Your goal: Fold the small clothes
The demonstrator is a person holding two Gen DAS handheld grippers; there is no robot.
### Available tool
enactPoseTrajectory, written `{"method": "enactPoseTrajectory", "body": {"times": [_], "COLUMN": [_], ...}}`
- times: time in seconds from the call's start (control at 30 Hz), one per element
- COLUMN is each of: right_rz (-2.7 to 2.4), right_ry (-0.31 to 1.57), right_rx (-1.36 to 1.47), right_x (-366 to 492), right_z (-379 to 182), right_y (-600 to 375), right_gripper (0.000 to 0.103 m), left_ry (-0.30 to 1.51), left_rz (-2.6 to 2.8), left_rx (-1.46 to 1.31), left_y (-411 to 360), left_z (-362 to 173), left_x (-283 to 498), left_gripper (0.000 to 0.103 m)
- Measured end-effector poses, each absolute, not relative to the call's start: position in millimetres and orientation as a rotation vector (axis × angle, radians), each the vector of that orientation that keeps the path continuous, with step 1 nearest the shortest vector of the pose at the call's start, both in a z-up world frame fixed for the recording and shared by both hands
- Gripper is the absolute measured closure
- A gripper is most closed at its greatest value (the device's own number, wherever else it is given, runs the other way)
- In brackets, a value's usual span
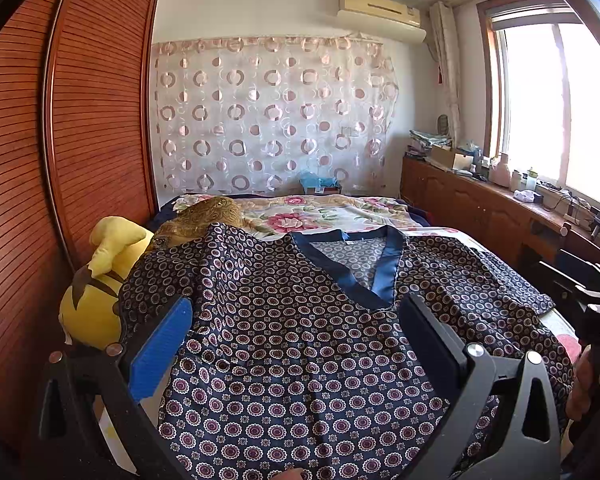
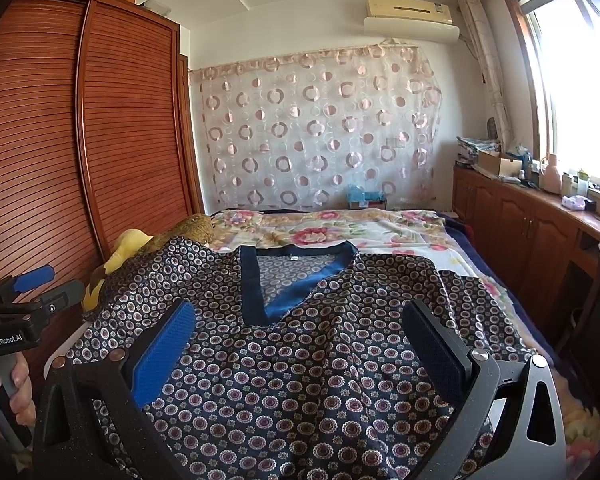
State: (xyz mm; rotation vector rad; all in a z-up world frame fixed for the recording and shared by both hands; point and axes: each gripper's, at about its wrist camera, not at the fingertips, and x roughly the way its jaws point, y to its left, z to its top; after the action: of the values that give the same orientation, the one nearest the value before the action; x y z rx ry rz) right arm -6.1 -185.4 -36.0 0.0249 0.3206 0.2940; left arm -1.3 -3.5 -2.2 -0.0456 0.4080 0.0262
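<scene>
We see a patterned shirt (image 1: 300,352) spread front-up on the bed (image 2: 380,236), its blue V-collar (image 1: 352,276) pointing toward the headboard end. Taking the collar as our landmark: one sleeve lies out to the right of it, flat on the bedspread; the other, to the left, is draped up over a yellow plush toy (image 1: 96,296) and a brown cushion just beyond it.

Our left claw (image 1: 296,320) hovers over the chest just below the collar, jaws wide apart and holding nothing. Our right claw (image 2: 300,324) hangs over much the same area, also wide apart and empty. Whether either touches the cloth we cannot tell.

As we judge it, folding has barely begun: the shirt is laid out but no fold shows, and the body carries loose wrinkles below the collar. What remains is to bring both sleeves in toward the collar line, the left one off the toy first, then fold the body up.
</scene>
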Motion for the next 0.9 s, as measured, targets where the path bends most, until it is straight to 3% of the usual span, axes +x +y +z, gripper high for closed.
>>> {"method": "enactPoseTrajectory", "body": {"times": [0.9], "right_rz": [0.294], "right_ry": [0.320], "right_rx": [0.030], "right_x": [-7], "right_z": [-37], "right_y": [-187], "right_gripper": [0.000], "left_ry": [0.399], "left_rz": [0.031], "left_rx": [-0.033], "left_y": [11], "left_z": [12], "left_x": [-7], "left_gripper": [0.000]}}
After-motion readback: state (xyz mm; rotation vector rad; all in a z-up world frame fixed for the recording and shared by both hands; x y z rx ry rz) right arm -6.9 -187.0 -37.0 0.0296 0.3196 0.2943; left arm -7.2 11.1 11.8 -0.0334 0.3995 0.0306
